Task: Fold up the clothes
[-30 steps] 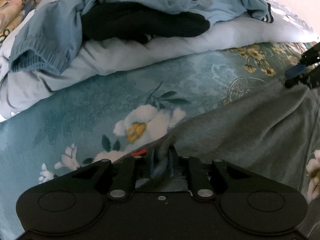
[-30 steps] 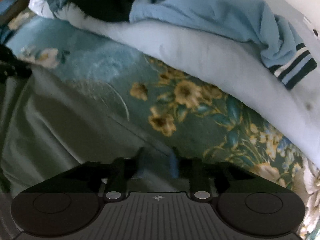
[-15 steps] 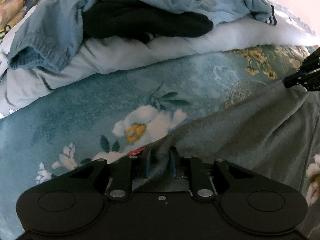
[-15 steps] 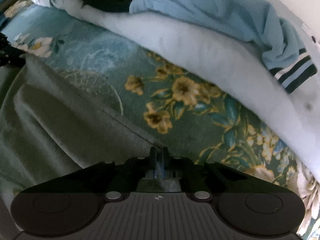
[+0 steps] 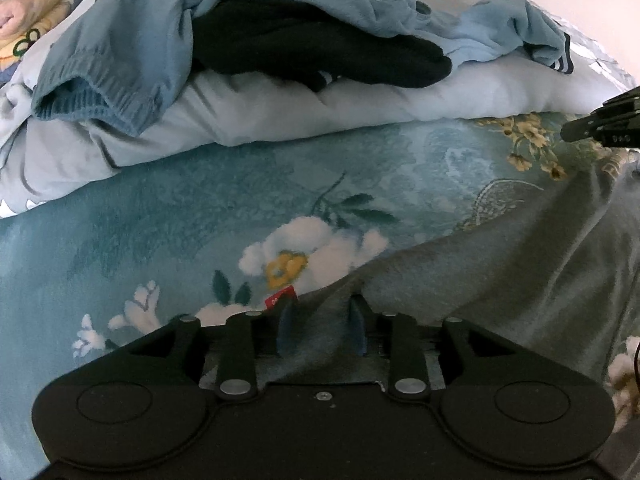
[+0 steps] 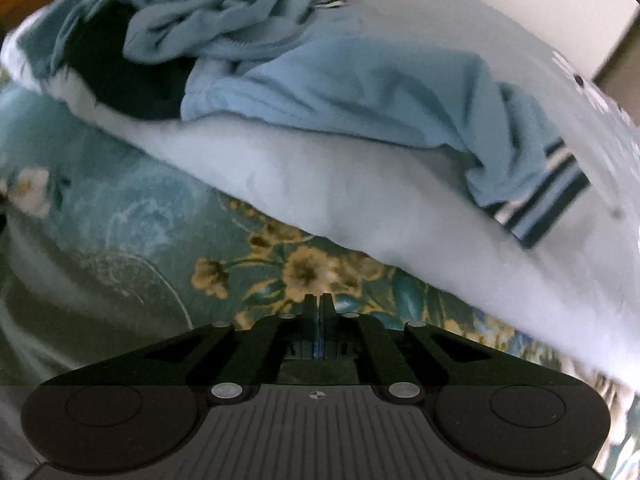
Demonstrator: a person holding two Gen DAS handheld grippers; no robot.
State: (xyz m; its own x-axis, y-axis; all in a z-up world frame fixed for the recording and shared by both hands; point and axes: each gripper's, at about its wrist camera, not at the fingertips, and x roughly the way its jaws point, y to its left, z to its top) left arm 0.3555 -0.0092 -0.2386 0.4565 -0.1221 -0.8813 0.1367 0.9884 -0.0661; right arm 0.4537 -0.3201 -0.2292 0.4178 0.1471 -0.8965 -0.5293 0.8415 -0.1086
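From where I sit, the biggest thing under my cameras is the teal floral bedspread (image 5: 224,200), with a pale blue duvet (image 5: 304,116) heaped along its far side. On that duvet lie a blue sweatshirt (image 5: 132,52) with a ribbed hem, a black garment (image 5: 316,48) and a lighter blue top (image 6: 360,92) with a striped cuff.

The piece I am folding is the grey-green garment (image 5: 500,272). It is a soft, matte fabric spread over the bedspread on the right of my left view, creased into long folds that run up toward my right gripper (image 5: 588,130). A small red tag (image 5: 280,297) shows at its near edge.

My left gripper (image 5: 320,320) has a pinched ridge of that cloth standing between its blue pads; the jaws are opening, and the cloth no longer looks squeezed. A second ago they were tight on it.

My right gripper has its jaws together with no cloth between them. A second ago it stood parted at the garment's edge; now it sits above the bedspread's yellow flowers (image 6: 304,268), the garment off to its left.
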